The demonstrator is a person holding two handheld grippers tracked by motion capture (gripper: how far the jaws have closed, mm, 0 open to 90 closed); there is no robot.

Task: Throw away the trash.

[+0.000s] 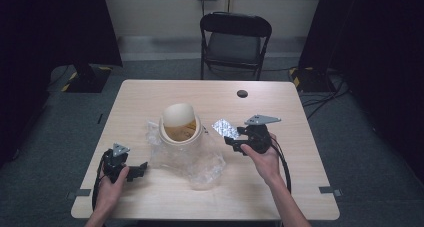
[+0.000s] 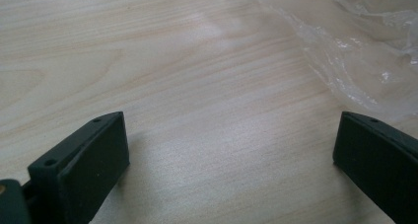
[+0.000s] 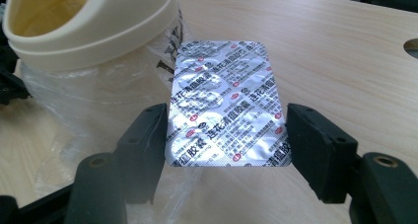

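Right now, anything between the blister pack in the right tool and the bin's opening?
Nothing visible. The right tool grips the blister pack by its edges, above the table and beside the cream bin. The bin's swing lid is tilted, leaving the mouth open, and the clear plastic bag lies lower, around the bin's base.

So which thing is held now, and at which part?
The right hand-held gripper holds the foil blister pack by its two long edges, near one end.
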